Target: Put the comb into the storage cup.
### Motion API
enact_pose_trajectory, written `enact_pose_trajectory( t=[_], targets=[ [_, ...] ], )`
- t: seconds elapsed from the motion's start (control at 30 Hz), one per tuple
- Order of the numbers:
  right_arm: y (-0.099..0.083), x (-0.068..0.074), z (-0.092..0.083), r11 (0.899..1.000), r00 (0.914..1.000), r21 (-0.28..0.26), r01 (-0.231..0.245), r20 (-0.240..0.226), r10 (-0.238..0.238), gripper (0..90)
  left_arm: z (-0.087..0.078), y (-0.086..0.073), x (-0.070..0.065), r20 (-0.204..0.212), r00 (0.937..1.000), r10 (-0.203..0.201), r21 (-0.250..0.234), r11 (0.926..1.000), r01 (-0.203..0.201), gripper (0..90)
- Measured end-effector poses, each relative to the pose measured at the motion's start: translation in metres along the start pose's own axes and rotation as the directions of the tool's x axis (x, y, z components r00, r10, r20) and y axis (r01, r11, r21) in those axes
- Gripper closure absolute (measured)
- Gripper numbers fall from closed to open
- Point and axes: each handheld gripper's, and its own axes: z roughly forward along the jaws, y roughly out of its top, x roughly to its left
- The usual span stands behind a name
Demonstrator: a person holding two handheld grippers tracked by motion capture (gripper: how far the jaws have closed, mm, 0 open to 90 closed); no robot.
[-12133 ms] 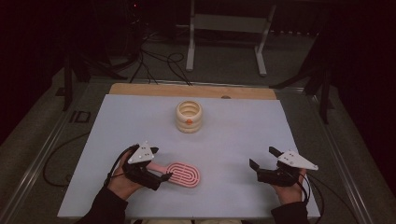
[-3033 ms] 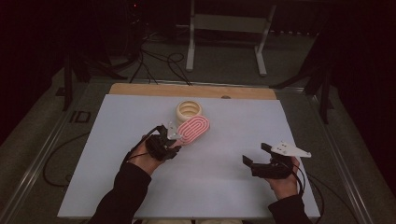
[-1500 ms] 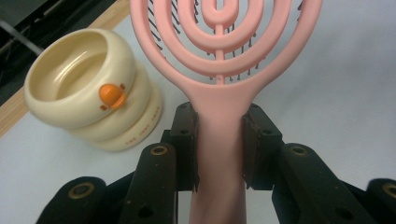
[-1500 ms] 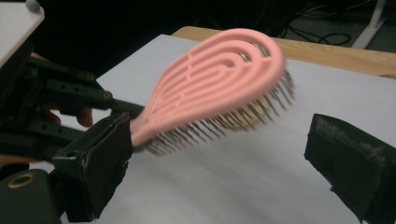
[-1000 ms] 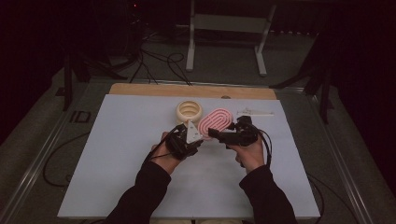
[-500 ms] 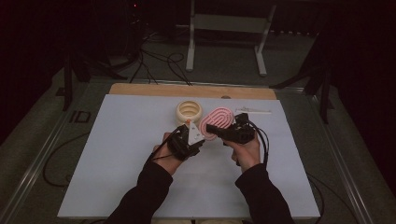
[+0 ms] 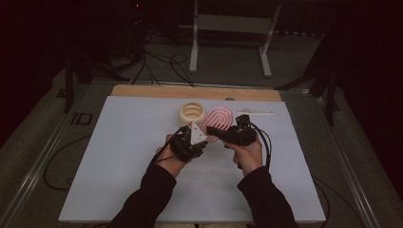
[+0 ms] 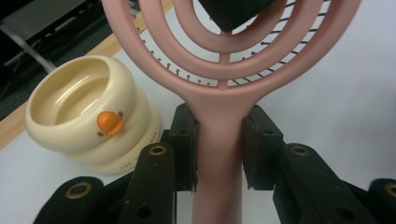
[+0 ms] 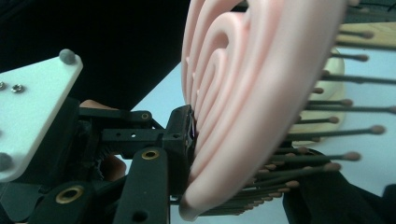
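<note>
Hairbrush: a pink hairbrush [image 7: 217, 119] with looped ribs is held up over the middle of the desk, just right of a cream bowl [image 7: 192, 113]; in the left gripper view the bowl sits at left centre, close beside the handle and bearing a small orange knob
Left gripper: the left gripper [image 7: 202, 140] is clenched on the hairbrush handle; in its own view both jaws press the handle from either side at frame centre
Right gripper: the right gripper [image 7: 212, 131] meets the brush head from the right; in its own view one jaw lies against the ribbed back and the other sits under the bristles, so it is grasping the head
In the way: the bowl stands just behind the two grippers; a thin pale object [image 7: 254, 112] lies to the upper right, too small to tell
Open room: the desk [image 7: 119, 156] is bare to the left, right and bottom of the frame
Surface: pale blue-white sheet; a wooden strip [image 7: 142, 91] along the far edge
Room: dark; a white stand [image 7: 228, 28] and cables [image 7: 159, 59] on the floor behind
</note>
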Motion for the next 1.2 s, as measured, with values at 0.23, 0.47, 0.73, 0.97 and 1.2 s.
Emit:
enact_pose_trajectory(
  t=[0.23,0.47,0.73,0.97,1.2],
  targets=[
    [0.001,0.003,-0.001,1.0,0.9999,-0.026,0.014,0.009,-0.014,63.7,-0.002,-0.004,0.004,-0.043,0.9979,-0.047,-0.019,0.9987,0.046,46.4],
    [0.001,0.0,-0.003,0.999,0.9996,-0.045,0.005,0.027,-0.004,63.7,-0.013,-0.013,0.011,-0.071,0.9939,-0.085,-0.066,0.9946,0.08,11.3],
    [0.004,-0.001,-0.004,0.999,0.9995,-0.051,0.009,0.032,-0.007,63.7,-0.028,-0.041,0.029,-0.076,0.9902,-0.117,-0.084,0.9902,0.111,0.1],
    [0.007,-0.002,-0.006,0.998,0.9991,-0.064,0.016,0.04,-0.013,63.7,-0.043,-0.077,0.048,-0.105,0.9782,-0.179,-0.113,0.9794,0.167,0.1],
    [0.008,-0.003,-0.007,0.997,0.9992,-0.072,0.015,0.038,-0.012,63.7,-0.059,-0.117,0.063,-0.111,0.9572,-0.267,-0.145,0.9572,0.25,0.1]
  ],
)
